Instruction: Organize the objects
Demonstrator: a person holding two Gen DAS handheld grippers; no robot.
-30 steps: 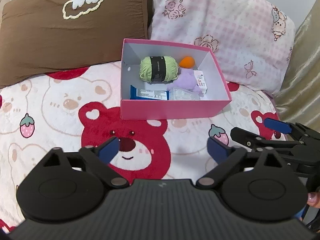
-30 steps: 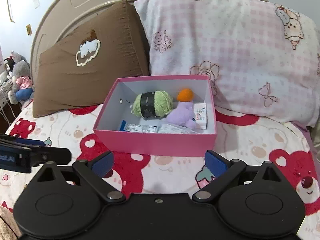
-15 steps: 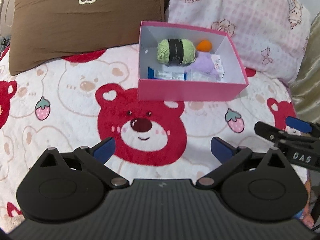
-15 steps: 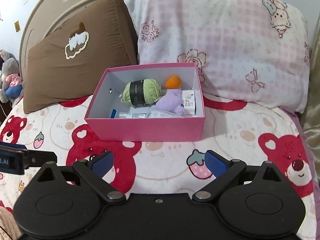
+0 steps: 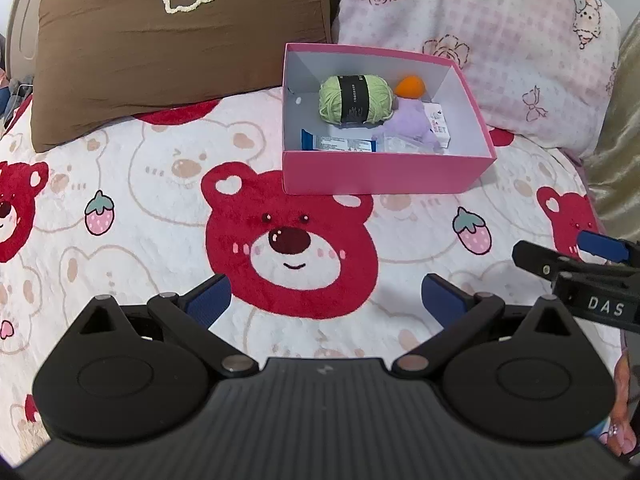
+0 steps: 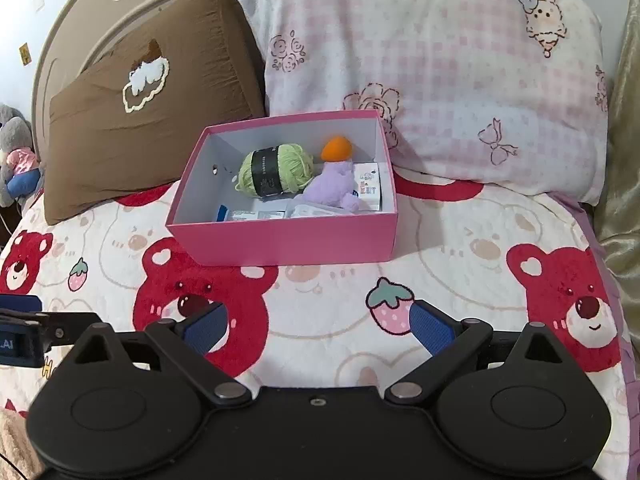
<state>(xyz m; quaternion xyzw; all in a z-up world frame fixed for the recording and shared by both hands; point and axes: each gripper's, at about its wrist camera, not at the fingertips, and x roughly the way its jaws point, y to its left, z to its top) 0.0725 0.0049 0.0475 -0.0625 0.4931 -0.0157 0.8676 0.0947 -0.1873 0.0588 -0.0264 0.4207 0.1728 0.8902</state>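
Note:
A pink box (image 5: 384, 174) (image 6: 288, 242) stands on the bear-print blanket against the pillows. Inside lie a green yarn ball (image 5: 354, 98) (image 6: 276, 168), an orange sponge (image 5: 410, 86) (image 6: 337, 149), a purple plush (image 5: 412, 122) (image 6: 334, 186), a small white carton (image 5: 438, 124) (image 6: 368, 186) and a blue-white packet (image 5: 340, 144) (image 6: 240, 215). My left gripper (image 5: 326, 300) is open and empty, well short of the box. My right gripper (image 6: 318, 326) is open and empty too, also short of the box.
A brown pillow (image 5: 168, 48) (image 6: 152, 120) and a pink checked pillow (image 5: 480, 40) (image 6: 440, 64) lean on the headboard behind the box. The right gripper shows at the right edge of the left wrist view (image 5: 576, 260). A grey plush toy (image 6: 16, 160) sits far left.
Both grippers have drawn back from the box, which now looks farther away. Both stayed open and empty. The box contents have not moved.

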